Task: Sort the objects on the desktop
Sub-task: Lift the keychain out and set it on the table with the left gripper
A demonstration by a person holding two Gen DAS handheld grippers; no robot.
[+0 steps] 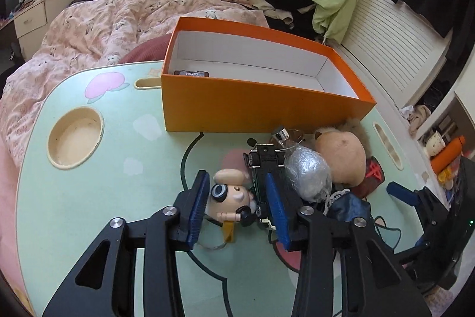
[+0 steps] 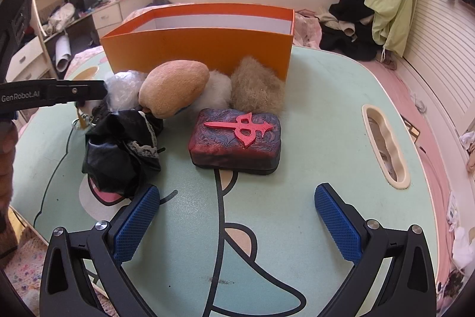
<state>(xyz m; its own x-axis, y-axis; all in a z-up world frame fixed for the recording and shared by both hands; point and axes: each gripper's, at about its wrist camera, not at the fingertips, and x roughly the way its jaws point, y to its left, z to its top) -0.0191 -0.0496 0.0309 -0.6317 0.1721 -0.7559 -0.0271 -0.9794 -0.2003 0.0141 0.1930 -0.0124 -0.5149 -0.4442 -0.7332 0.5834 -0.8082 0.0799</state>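
Note:
An orange box with a white inside stands on the green lap table; a small dark item lies in its left corner. My left gripper is open, its blue pads on either side of a cartoon figurine, with a black toy car against the right pad. Beside them lie a bubble-wrapped lump and a tan plush. My right gripper is open and empty, just short of a red-and-blue patterned case. The box stands behind it.
Black lace-trimmed cloth, fluffy fur balls and the plush crowd the table's middle. The table has a round cup recess and a slot. A bed with a pink duvet lies behind.

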